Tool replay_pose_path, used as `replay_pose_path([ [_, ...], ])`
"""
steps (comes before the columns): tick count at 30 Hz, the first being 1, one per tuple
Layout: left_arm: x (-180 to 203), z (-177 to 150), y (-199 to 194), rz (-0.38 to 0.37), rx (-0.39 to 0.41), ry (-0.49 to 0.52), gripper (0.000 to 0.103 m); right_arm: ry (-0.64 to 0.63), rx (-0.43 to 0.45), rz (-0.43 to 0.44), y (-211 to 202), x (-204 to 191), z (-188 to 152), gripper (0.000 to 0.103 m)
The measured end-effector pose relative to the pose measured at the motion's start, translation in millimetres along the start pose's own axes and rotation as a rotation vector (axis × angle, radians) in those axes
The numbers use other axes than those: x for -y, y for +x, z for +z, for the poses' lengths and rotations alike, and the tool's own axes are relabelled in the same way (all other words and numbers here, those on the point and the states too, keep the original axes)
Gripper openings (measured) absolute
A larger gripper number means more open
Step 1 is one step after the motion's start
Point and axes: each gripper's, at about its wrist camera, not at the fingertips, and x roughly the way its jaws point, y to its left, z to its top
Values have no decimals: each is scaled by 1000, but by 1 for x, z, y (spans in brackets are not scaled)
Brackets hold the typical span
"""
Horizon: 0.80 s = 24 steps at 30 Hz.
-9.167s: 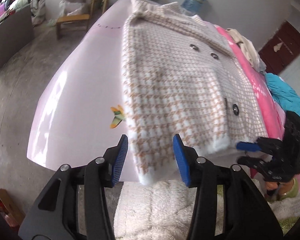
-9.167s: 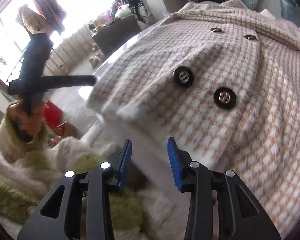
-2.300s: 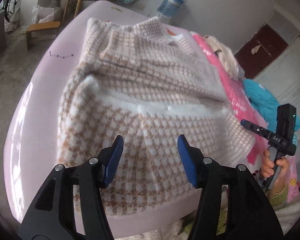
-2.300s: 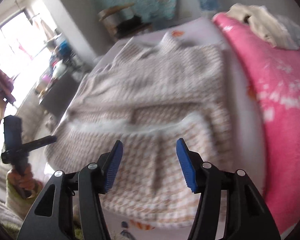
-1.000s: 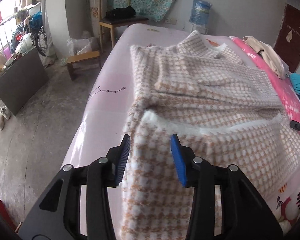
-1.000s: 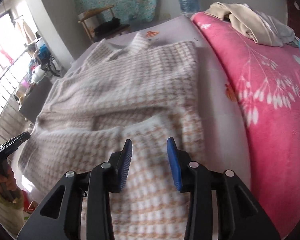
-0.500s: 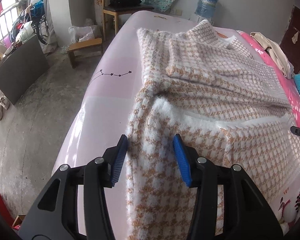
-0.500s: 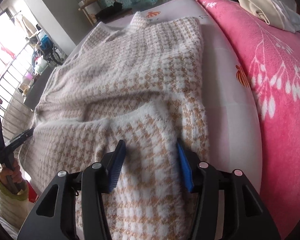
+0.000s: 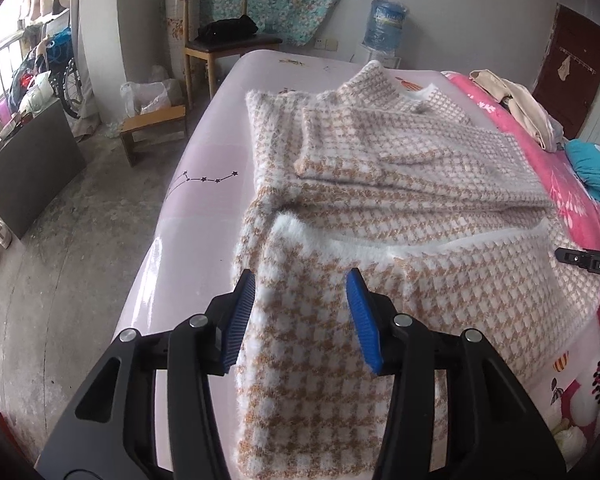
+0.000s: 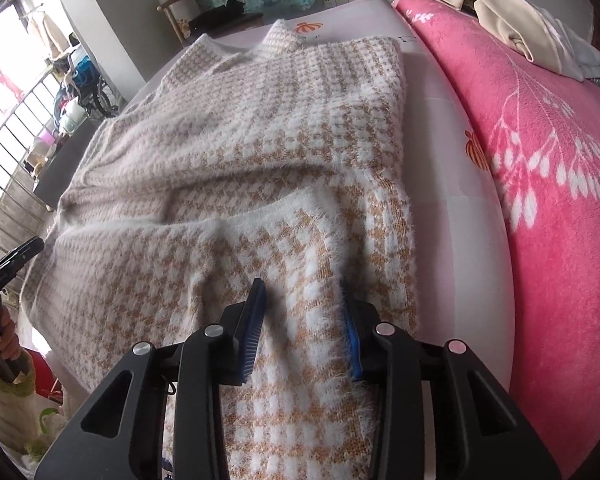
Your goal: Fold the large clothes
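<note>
1. Since the frame a second ago the folded-up hem of the fuzzy beige-and-white houndstooth coat (image 9: 380,184) has been carried further up over the coat body; compared with the earliest frame, the buttons are no longer seen.
2. Coat is laid flat on the pale lilac sheet of the bed (image 9: 204,216), collar toward the far end, lower part doubled over so a white fluffy edge runs across the middle.
3. Left gripper (image 9: 302,316): jaws set at a moderate gap, blue pads either side of the coat's near left corner; pads not seen pressing the fabric.
4. Right gripper (image 10: 304,322): jaws have just been closing, coat fold bunched between them; right pad is buried in the fluff, left pad (image 10: 252,328) shows a dark gap beside it. Firm grip cannot be confirmed.
5. Pink floral fleece blanket (image 10: 540,168) lies beside the coat on the right, with a cream garment (image 10: 492,12) piled at its far end.
6. Wooden chair (image 9: 220,40) with a black bag and a blue water bottle (image 9: 384,24) stand against the far wall.
</note>
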Motion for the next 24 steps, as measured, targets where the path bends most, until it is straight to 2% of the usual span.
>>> replay_pose_path([
  [5, -7, 6, 26, -22, -70, -50, 45, 4, 6, 5, 1, 1, 0, 34],
  [8, -10, 12, 33, -49, -64, -64, 45, 3, 10, 9, 1, 2, 0, 34],
  [10, -8, 13, 37, -42, -65, -63, 44, 4, 16, 9, 2, 2, 0, 34],
  [11, -6, 14, 37, -30, -63, -55, 38, 4, 22, 6, 2, 2, 0, 33],
  [12, -3, 14, 36, -22, -59, -45, 26, 5, 30, -3, 0, 1, -1, 30],
  [13, 0, 14, 34, -23, -54, -34, 20, 4, 37, 0, -2, 1, -1, 17],
  [14, 2, 14, 28, -30, -40, -17, 11, 12, 51, 19, -7, 1, -1, 9],
  [15, 4, 15, 22, -30, -16, -10, 10, 26, 69, 25, -13, 1, 0, 9],
  [21, 1, 43, -17, -19, 160, -18, 10, 41, 224, 45, -52, 0, 24, 8],
  [24, 1, 54, -4, -6, 160, -18, 10, 49, 231, 39, -42, 2, 35, 8],
])
